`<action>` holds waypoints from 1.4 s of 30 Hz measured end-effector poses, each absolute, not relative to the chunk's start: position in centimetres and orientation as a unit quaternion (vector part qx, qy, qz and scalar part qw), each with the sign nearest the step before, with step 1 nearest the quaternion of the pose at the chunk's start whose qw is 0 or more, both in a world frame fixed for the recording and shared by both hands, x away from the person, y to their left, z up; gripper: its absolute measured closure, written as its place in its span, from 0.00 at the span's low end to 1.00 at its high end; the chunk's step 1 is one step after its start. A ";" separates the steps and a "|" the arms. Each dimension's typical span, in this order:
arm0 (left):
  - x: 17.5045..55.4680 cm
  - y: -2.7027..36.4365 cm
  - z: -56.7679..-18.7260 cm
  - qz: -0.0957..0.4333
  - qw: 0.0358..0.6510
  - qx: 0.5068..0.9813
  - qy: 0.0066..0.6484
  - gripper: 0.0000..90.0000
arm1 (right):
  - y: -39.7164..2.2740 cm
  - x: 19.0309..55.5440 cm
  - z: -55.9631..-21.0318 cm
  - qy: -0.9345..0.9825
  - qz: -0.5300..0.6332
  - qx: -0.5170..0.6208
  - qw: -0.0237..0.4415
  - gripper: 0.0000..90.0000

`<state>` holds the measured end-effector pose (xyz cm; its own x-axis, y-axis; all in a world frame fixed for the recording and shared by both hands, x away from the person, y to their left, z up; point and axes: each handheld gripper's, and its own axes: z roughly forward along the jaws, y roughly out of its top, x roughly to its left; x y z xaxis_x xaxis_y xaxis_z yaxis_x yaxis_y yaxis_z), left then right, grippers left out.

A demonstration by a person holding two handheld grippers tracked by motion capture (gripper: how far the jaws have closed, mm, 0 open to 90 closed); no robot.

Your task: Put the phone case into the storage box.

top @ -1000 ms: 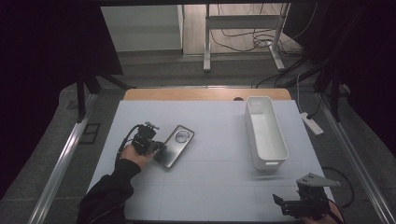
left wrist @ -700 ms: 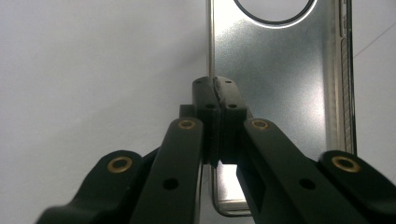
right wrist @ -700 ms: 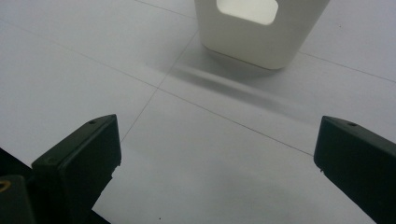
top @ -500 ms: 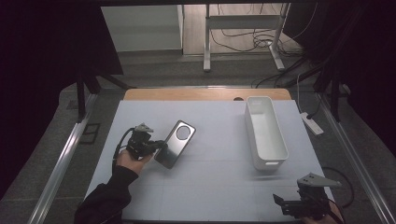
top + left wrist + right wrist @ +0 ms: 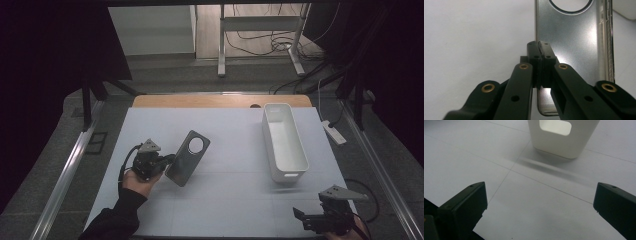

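Observation:
A clear phone case (image 5: 189,156) with a round camera cutout is at the left middle of the white table (image 5: 235,200). It is tilted, with one long edge raised. My left gripper (image 5: 167,162) is shut on that long edge. In the left gripper view the jaws (image 5: 540,50) pinch the case's rim (image 5: 574,37), and the cutout is at the top. My right gripper (image 5: 300,216) rests at the table's near right corner. Its jaws are wide open (image 5: 540,197) with bare table between them.
A long white bin (image 5: 287,175) stands at the right of the table, its near end with a handle slot (image 5: 559,142) facing my right gripper. A wooden strip (image 5: 220,101) borders the far edge. Metal rails run along both sides.
The left hand has shifted a little and tipped the phone case up from lying flat. It now stands more on edge. The right gripper has not moved.

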<state>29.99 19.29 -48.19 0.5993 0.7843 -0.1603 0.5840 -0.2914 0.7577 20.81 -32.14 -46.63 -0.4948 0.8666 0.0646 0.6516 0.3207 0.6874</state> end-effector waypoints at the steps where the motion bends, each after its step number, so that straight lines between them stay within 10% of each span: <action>1: 29.8 19.3 -48.2 0.120 0.417 0.792 0.430 0.99 | -32.1 20.8 -46.6 0.797 0.336 0.476 0.161 0.00; 42: 25.9 18.6 -47.7 0.119 0.451 0.782 0.412 0.99 | -28.7 24.1 -45.2 0.803 0.433 0.398 0.094 0.00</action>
